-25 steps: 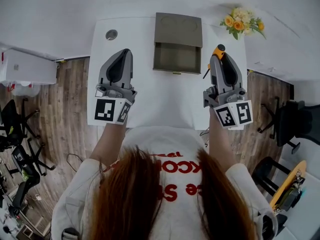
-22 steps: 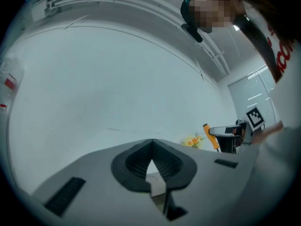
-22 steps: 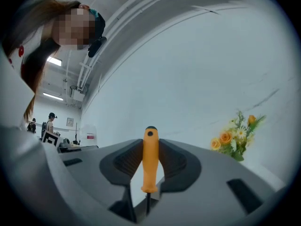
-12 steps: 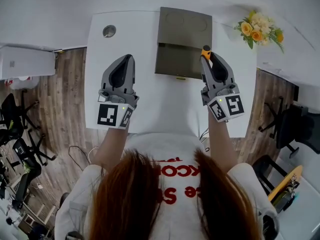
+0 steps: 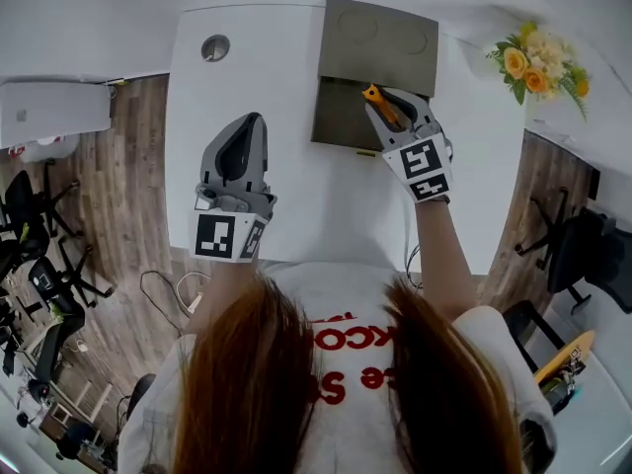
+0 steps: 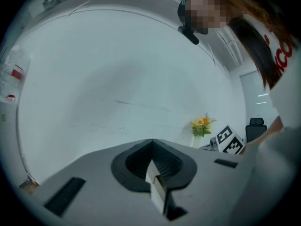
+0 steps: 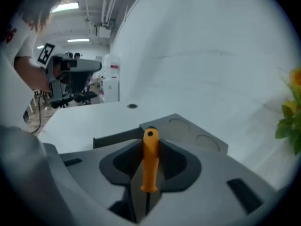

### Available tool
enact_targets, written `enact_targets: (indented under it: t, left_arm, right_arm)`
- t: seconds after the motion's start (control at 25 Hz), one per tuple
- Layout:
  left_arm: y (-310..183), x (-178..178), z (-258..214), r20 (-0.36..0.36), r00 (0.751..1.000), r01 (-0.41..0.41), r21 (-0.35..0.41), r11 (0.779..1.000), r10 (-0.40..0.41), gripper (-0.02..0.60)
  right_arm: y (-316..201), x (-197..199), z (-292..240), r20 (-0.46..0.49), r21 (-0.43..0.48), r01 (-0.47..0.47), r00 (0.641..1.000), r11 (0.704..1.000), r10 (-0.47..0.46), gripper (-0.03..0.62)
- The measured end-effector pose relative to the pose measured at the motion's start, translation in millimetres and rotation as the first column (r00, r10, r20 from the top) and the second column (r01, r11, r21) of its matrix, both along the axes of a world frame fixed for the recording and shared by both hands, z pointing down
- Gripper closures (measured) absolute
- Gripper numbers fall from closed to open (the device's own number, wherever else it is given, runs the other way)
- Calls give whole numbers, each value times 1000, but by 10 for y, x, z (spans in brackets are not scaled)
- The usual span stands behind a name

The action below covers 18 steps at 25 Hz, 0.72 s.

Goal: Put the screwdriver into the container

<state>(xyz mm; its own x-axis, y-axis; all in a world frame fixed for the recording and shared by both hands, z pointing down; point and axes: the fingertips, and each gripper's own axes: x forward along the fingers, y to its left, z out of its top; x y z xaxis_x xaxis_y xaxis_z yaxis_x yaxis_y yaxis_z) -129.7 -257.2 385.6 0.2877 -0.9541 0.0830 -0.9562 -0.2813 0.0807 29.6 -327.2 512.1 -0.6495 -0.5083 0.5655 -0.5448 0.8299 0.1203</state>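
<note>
Two tongs, near to far: your left tongs hang closed and empty above the white tabletop. Farther out, your right tongs clamp the orange screwdriver by its handle — held over the grey container, at its open compartment.

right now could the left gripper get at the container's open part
Probably yes: only bare table lies between the left gripper and the container, but the right gripper, holding the screwdriver, hangs over that opening.
</note>
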Motion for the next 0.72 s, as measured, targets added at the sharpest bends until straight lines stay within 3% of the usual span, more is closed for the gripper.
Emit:
enact_targets:
  t: [0.16, 0.4, 0.56, 0.72]
  left_arm:
    - [56, -59, 56, 9, 1000, 23, -20, 1000, -23, 577]
    - [145, -143, 81, 19, 998, 54, -31, 998, -54, 577]
    - [192, -172, 83, 16, 998, 59, -29, 998, -59, 577]
    - [193, -167, -4, 12, 999, 48, -7, 999, -48, 577]
  right_arm:
    - [15, -72, 404, -129, -97, 46, 990, 994, -58, 485]
    - [16, -77, 719, -203, -193, 29, 977, 981, -69, 482]
    - [1, -64, 806, -187, -245, -11, 982, 970, -36, 477]
    - [-96, -41, 425, -87, -164, -58, 995, 985, 44, 493]
